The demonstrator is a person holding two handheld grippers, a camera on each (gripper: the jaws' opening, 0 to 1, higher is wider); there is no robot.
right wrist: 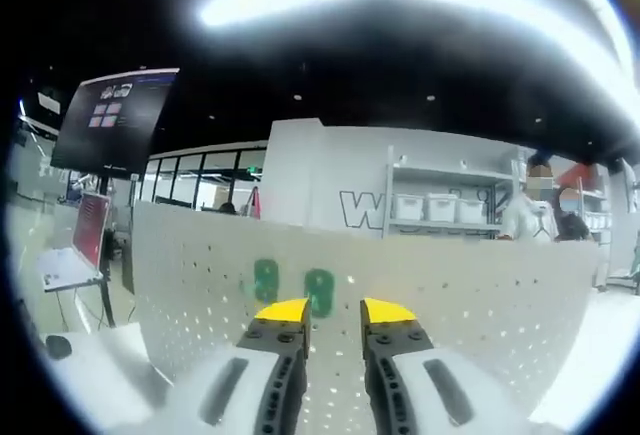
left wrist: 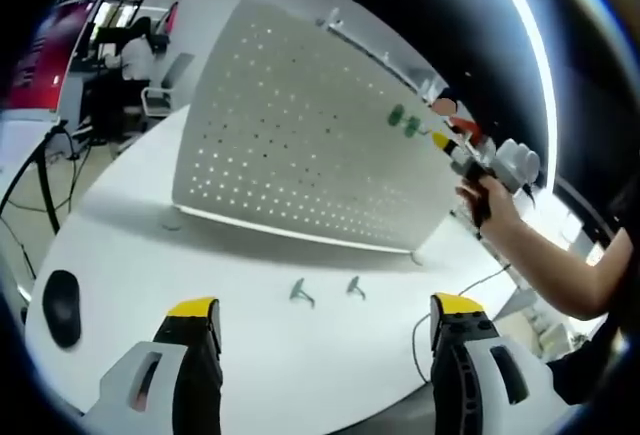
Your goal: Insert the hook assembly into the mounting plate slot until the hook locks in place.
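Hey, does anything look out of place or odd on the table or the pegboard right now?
Nothing looks damaged or spilled. Two metal hooks lie loose on the white table in front of the upright pegboard, not yet mounted. Two green marks sit on the board near the right gripper.

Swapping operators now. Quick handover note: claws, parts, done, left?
Left claw: open, empty, low over the table.
Right claw: up at the pegboard, beside two green marks; jaws nearly closed, can't tell if they hold a hook.
Parts: pegboard stands upright on the table. Two hooks lie loose on the table in front of it.
Done: no hook visibly seated yet.
Left: seat a hook in the board near the green marks until it locks.
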